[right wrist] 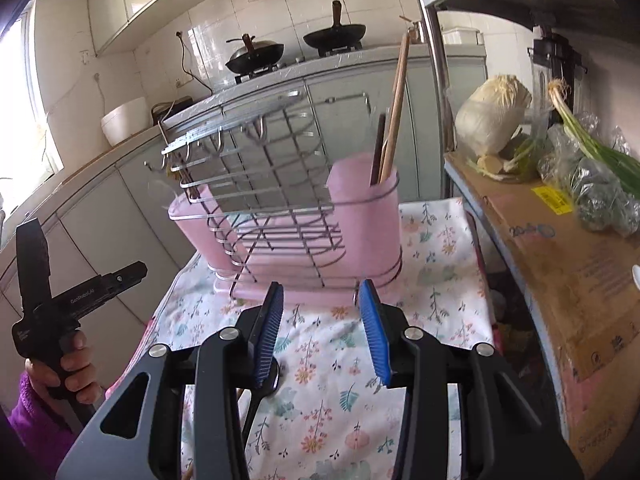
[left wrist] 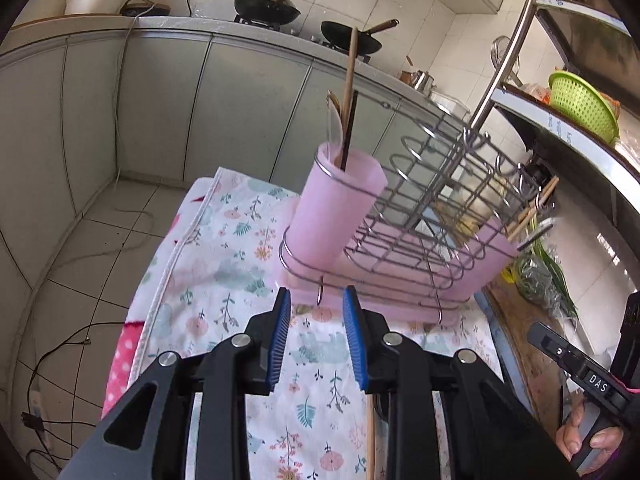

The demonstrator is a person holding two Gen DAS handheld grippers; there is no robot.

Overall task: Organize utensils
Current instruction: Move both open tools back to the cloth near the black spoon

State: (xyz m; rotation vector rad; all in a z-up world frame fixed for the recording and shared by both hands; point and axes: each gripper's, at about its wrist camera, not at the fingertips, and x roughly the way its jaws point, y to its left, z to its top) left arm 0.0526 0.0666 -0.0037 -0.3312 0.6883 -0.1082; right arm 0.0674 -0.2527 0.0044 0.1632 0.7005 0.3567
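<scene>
**Both tools poised over loose utensils, rack not yet fed**

While both tools hang empty above the floral cloth [left wrist: 224, 248] on the tabletop, the step in hand looks like the reach for a loose utensil. The left tool [left wrist: 316, 300] has its blue pads parted with nothing between them; the right tool [right wrist: 322, 294] is likewise agape and empty.

The wire rack [left wrist: 420, 208] sits at frame centre in both views, its pink cup [left wrist: 336, 208] holding chopsticks [left wrist: 350, 92] that stand nearly upright, tips down, leaning slightly.

A wooden chopstick [left wrist: 370, 436] lies along the cloth at the lower edge of the left view, pointing toward the rack. A dark spoon [right wrist: 260, 396] lies beneath the right tool.

Next, I judge, one tool must drop lower and close across a shaft.
</scene>
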